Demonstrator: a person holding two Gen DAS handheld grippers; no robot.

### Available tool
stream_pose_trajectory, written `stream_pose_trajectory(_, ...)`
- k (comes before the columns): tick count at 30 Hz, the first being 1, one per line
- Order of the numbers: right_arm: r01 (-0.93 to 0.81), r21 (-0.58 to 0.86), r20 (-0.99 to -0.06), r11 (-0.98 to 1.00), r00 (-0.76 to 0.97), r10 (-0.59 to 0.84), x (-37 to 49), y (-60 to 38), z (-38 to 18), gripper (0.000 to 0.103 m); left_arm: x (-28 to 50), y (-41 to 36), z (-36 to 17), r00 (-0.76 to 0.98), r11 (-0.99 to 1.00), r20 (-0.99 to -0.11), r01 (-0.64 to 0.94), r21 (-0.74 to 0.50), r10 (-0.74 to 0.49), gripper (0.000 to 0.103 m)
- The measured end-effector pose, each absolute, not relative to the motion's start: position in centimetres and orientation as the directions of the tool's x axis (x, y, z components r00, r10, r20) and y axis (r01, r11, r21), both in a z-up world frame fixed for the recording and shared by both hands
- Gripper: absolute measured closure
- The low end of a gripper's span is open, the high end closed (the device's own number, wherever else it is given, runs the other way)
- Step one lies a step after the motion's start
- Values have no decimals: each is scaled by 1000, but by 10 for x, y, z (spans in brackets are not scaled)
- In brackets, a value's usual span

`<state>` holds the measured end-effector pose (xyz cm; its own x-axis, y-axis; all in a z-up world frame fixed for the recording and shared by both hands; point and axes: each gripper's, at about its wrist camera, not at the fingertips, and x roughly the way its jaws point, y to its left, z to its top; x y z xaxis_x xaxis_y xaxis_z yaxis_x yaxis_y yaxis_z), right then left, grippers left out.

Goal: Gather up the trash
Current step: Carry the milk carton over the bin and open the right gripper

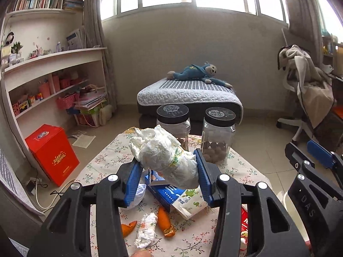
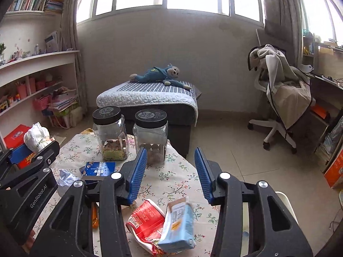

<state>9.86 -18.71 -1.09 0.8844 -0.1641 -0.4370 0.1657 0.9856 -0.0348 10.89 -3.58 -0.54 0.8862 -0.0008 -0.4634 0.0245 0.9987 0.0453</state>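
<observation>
My left gripper (image 1: pixel 169 171) is shut on a crumpled white wad (image 1: pixel 165 150), held up above the floral-clothed table (image 1: pixel 103 160). Below it lie a blue box (image 1: pixel 163 192), a white-green carton (image 1: pixel 188 203), orange wrappers (image 1: pixel 164 218) and a small crumpled tissue (image 1: pixel 146 229). My right gripper (image 2: pixel 170 171) hangs open over the table's right part, nothing between its blue pads (image 2: pixel 139 167). Under it lie a red packet (image 2: pixel 145 218) and a light-blue carton (image 2: pixel 178 229). The wad (image 2: pixel 37 135) and left gripper (image 2: pixel 36 148) show at the left there; the right gripper (image 1: pixel 304 152) shows at the left wrist view's right edge.
Two clear jars with black lids (image 2: pixel 109 132) (image 2: pixel 151 137) stand at the table's far edge. Beyond is a padded ottoman (image 2: pixel 150 100) with a plush monkey. A red box (image 1: pixel 51 152) sits on the floor left, an office chair (image 2: pixel 278 98) right. A white rim (image 2: pixel 283 199) shows beside the table.
</observation>
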Motion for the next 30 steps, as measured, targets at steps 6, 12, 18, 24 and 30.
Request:
stream_pose_trajectory(6, 209, 30, -526, 977, 835, -162, 103, -225, -21, 53, 106, -51, -8, 883, 997, -470, 48, 57, -16, 56)
stream_pose_trajectory(12, 310, 199, -772, 930, 634, -46, 130, -290, -82, 40, 115, -42, -19, 850, 997, -525, 64, 44, -32, 55)
stream_pose_trajectory(18, 326, 197, -811, 925, 584, -33, 130, -289, -101, 33, 120, -36, -24, 832, 998, -553, 58, 17, -39, 55)
stream_pose_trajectory(24, 277, 169, -818, 946, 575, -22, 136, -270, -102, 20, 120, -34, -28, 828, 998, -560, 60, 29, -34, 55)
stream_pose_trajectory(30, 242, 82, -789, 967, 608, -85, 135, -246, -92, 8, 127, -29, -30, 815, 999, -578, 51, 11, -35, 55)
